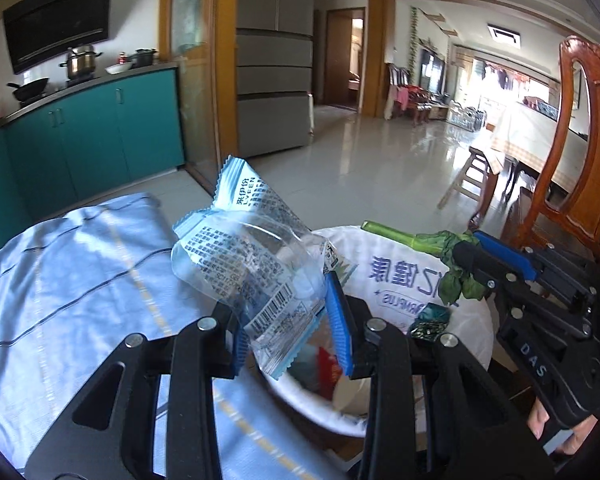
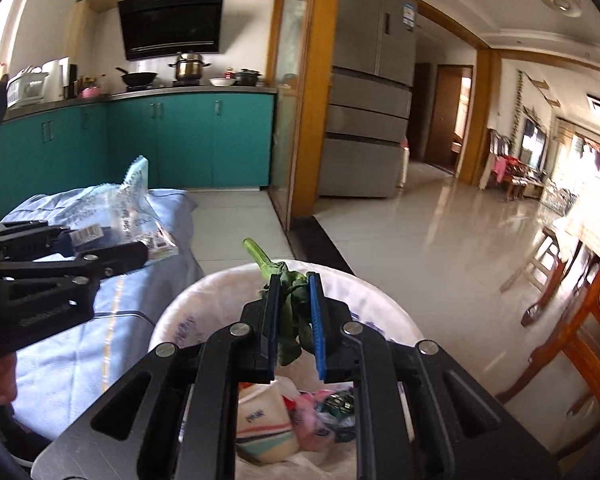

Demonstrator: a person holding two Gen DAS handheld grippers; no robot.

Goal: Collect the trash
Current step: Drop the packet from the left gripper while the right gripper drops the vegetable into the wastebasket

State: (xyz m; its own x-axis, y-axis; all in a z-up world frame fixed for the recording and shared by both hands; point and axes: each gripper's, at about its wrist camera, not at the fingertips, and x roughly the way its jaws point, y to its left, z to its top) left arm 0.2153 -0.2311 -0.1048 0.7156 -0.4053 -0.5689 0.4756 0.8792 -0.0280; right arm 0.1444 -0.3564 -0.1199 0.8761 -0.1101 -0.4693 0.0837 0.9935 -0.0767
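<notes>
In the left wrist view the left gripper [image 1: 296, 320] sits at lower centre, its blue-padded jaws clamped on a clear snack wrapper [image 1: 256, 264] with blue crimped edges and printed text — the wrapper stands up between the pads, above the near rim of a white-lined trash bin [image 1: 472, 320]. To the left lies a pale blue striped cloth [image 1: 80, 280]. At the right edge of the same view the right gripper [image 1: 466, 254] comes in over the bin, pinching a wilted green vegetable stalk [image 1: 400, 238].

In the right wrist view that gripper [image 2: 294, 320] is closed tight on the limp leaves of the stalk [image 2: 290, 304], whose pale stem pokes up past the fingertips — directly above the bin [image 2: 188, 304]. Inside the bin, at bottom centre, lie a striped paper cup [image 2: 260, 424] and crumpled wrappers [image 2: 324, 416].
</notes>
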